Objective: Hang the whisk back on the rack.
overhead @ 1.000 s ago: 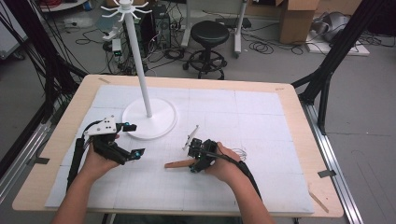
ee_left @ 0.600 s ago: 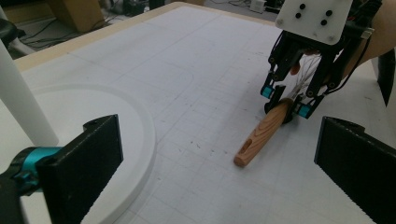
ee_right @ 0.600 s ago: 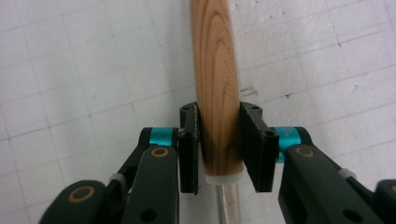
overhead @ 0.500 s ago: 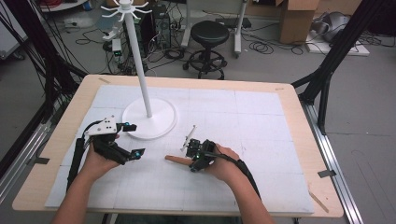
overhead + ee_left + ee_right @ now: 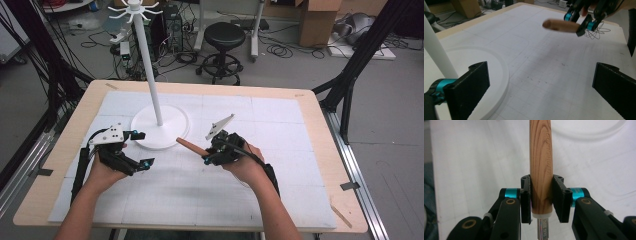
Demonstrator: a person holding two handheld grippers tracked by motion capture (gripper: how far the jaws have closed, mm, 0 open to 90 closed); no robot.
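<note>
Right gripper (image 5: 541,200) clamps whisk handle (image 5: 540,165) nr stand base (image 5: 160,127).

The high view looks forward and down over the whole surface (image 5: 280,200). The left gripper view sits low beside the white stand (image 5: 474,65), facing across it. The right gripper view looks closely along a wooden handle (image 5: 540,157) toward the stand's base, which all three share.
</note>
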